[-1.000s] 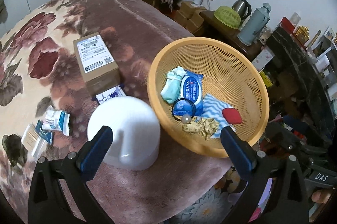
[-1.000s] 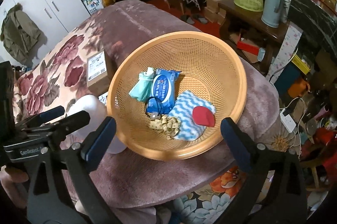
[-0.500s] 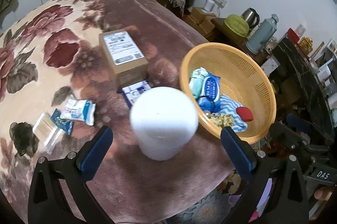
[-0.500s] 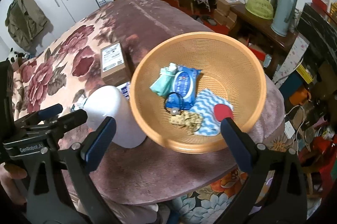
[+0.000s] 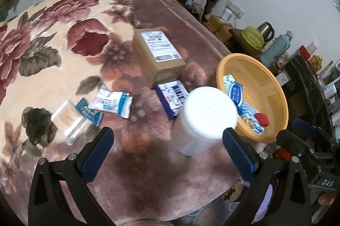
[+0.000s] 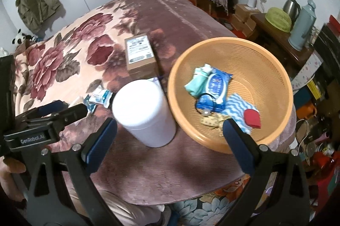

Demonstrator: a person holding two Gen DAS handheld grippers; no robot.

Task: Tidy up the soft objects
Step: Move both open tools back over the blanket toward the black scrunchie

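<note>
An orange basket (image 6: 276, 81) (image 5: 274, 85) sits at the right of the floral blanket and holds a blue wipes pack (image 6: 214, 85), a teal cloth (image 6: 197, 83), a blue wavy cloth (image 6: 235, 107), a red pad (image 6: 252, 118) and a tape measure (image 6: 212, 119). On the blanket left of it lie a tissue packet (image 5: 112, 101), a cotton swab pack (image 5: 68, 119) and a blue-white pack (image 5: 173, 96). My left gripper (image 5: 167, 151) is open above the blanket's near edge. My right gripper (image 6: 169, 141) is open over the basket's near rim and a white jar (image 6: 144, 113).
The white jar (image 5: 204, 119) stands upright next to the basket. A cardboard box (image 5: 158, 56) lies behind it. The blanket drops off at the near edge. A side table with kettle and thermos (image 6: 301, 24) stands far right.
Both grippers have pulled back and swung left, so more of the blanket and the loose packets show. The basket has shifted to the right in both views. Nothing was grasped.
</note>
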